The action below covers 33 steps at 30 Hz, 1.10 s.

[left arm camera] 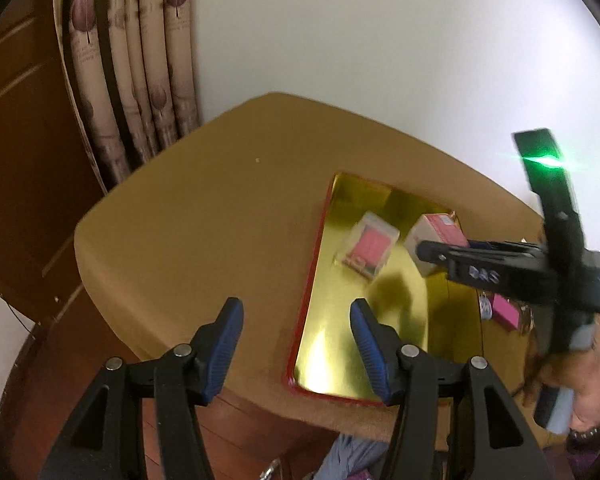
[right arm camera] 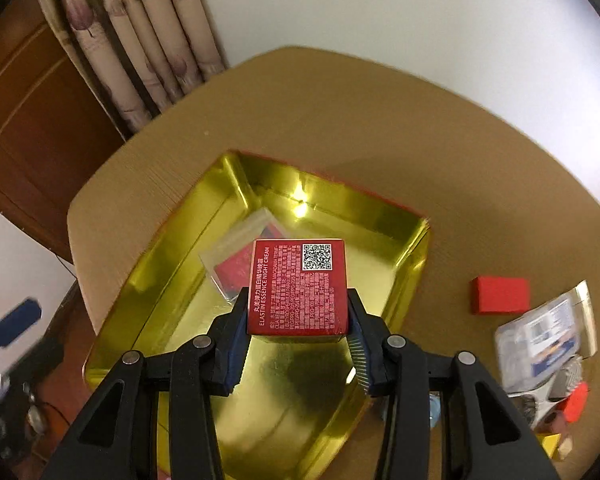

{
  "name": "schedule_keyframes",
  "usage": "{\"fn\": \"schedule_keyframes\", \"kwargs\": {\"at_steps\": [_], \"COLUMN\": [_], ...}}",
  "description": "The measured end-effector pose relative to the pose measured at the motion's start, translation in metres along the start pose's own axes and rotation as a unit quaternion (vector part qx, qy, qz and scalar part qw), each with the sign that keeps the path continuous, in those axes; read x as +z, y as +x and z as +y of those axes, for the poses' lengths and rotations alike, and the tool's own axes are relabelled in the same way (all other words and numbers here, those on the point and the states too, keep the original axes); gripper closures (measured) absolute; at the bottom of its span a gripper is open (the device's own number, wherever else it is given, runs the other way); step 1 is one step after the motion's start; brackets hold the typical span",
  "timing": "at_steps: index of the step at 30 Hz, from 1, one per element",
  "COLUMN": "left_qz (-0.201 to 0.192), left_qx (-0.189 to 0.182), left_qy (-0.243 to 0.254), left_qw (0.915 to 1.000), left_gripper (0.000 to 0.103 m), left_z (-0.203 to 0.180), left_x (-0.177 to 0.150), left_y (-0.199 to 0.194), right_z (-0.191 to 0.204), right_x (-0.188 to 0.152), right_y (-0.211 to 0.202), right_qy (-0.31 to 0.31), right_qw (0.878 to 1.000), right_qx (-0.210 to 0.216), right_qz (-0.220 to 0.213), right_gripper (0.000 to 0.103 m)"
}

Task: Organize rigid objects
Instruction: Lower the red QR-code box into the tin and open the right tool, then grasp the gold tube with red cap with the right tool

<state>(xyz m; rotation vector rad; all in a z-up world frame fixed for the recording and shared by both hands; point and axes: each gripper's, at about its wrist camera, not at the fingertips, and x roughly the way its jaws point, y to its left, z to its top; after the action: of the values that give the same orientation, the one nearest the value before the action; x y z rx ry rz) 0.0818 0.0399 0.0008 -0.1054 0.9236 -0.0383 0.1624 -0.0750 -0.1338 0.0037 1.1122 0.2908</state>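
The right claw [right arm camera: 298, 330] holds a red cardboard night-cream box [right arm camera: 300, 288] tight, up over the shiny gold tray with a red rim [right arm camera: 172, 272] on the tan worktop [right arm camera: 480, 184], while the left claw [left arm camera: 296, 344] is wide with nothing in it.

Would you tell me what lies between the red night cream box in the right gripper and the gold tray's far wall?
In the right wrist view, a clear case with a red insert lies on the gold tray floor just beyond the red night cream box; past it, bare gold floor.
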Motion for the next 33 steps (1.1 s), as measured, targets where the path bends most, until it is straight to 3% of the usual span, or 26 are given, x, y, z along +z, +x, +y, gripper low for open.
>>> {"fn": "schedule_keyframes", "kwargs": {"at_steps": [7, 15, 17, 18, 19, 21, 24, 28, 33], "left_qz": [0.017, 0.027, 0.026, 0.025, 0.024, 0.019, 0.016, 0.016, 0.003], "left_qx": [-0.021, -0.032, -0.033, -0.035, -0.038, -0.039, -0.035, -0.040, -0.068], "left_qy": [-0.004, -0.021, -0.023, -0.022, -0.021, -0.018, -0.008, 0.010, 0.077], "left_qw": [0.9996, 0.9989, 0.9988, 0.9988, 0.9988, 0.9989, 0.9992, 0.9990, 0.9947], "left_gripper": [0.046, 0.046, 0.046, 0.046, 0.046, 0.046, 0.046, 0.046, 0.046], "left_z": [0.005, 0.009, 0.011, 0.011, 0.011, 0.007, 0.000, -0.017, -0.063], "left_x": [-0.003, -0.006, -0.004, -0.004, -0.004, -0.005, -0.006, -0.013, -0.025], "left_y": [0.008, 0.014, 0.015, 0.015, 0.014, 0.011, 0.009, 0.002, -0.018], "right_z": [0.000, 0.020, 0.019, 0.016, 0.011, 0.002, -0.025, -0.084, -0.175], "right_x": [0.005, 0.038, 0.042, 0.040, 0.034, 0.019, -0.013, -0.070, -0.152], "right_y": [0.036, 0.053, 0.045, 0.032, 0.013, -0.019, -0.061, -0.097, -0.131], "right_qy": [0.020, 0.009, 0.009, 0.011, 0.011, 0.003, 0.002, 0.019, 0.072], "right_qw": [0.999, 1.000, 1.000, 0.999, 0.997, 0.992, 0.986, 0.988, 0.984], "right_qx": [-0.023, -0.017, -0.016, -0.020, -0.025, -0.018, -0.004, -0.001, -0.096], "right_qz": [0.040, 0.011, -0.009, -0.036, -0.077, -0.127, -0.165, -0.156, -0.131], "right_gripper": [0.062, 0.059, 0.037, 0.013, 0.000, 0.000, 0.000, 0.001, 0.001]}}
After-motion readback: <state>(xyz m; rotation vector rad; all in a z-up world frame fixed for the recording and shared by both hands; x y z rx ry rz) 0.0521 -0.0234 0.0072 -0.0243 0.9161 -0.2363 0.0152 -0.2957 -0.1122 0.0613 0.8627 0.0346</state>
